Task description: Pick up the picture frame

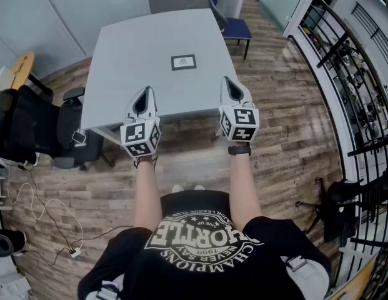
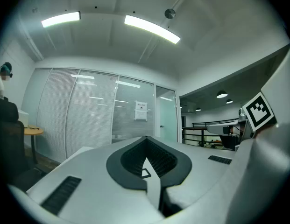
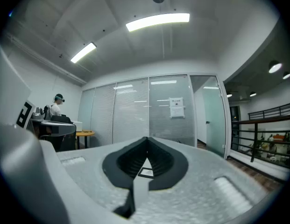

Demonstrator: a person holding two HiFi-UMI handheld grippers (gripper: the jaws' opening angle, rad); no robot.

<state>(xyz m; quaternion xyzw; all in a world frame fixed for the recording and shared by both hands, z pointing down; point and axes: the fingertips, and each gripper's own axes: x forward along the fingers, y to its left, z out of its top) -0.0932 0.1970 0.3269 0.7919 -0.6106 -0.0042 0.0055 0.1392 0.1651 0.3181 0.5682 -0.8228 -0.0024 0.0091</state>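
Standing at the near edge of a grey desk (image 1: 137,55), looking steeply down. Holding the left gripper (image 1: 145,92) and the right gripper (image 1: 229,81) side by side and level, well apart from each other, tips reaching in over the desk's near edge as seen from the head view. A marker cube at the back of each, left (image 1: 140,139) and right (image 1: 238,124).

Left fingers (image 2: 84,171) clenched fully, pressed together along a centre seam, grasping nothing. Right fingers (image 3: 205,171) likewise clenched, with nothing between them.

Picture frame (image 1: 183,62) lying flat on the desk, roughly at its middle, small and dark-edged with a pale centre. Beyond both sets of tips, between the two grippers from side to side, touching neither. Showing again as a small dark square low through the notch of the shut fingers in the left gripper view (image 2: 145,173) and in the right gripper view (image 3: 145,172).

Nothing else to be made out on the desk. A blue chair (image 1: 234,25) past its far right corner. A black office chair (image 1: 75,127) near its left corner. Wood-plank floor (image 1: 281,124) all round, with a loose cable (image 1: 50,211) at the left. A black railing (image 1: 362,61) along the right side. Ahead in both gripper views, a glass wall with blinds (image 3: 130,111) and a sheet of paper (image 3: 176,107) stuck to it. At the far left of the right gripper view, a seated person (image 3: 56,107).
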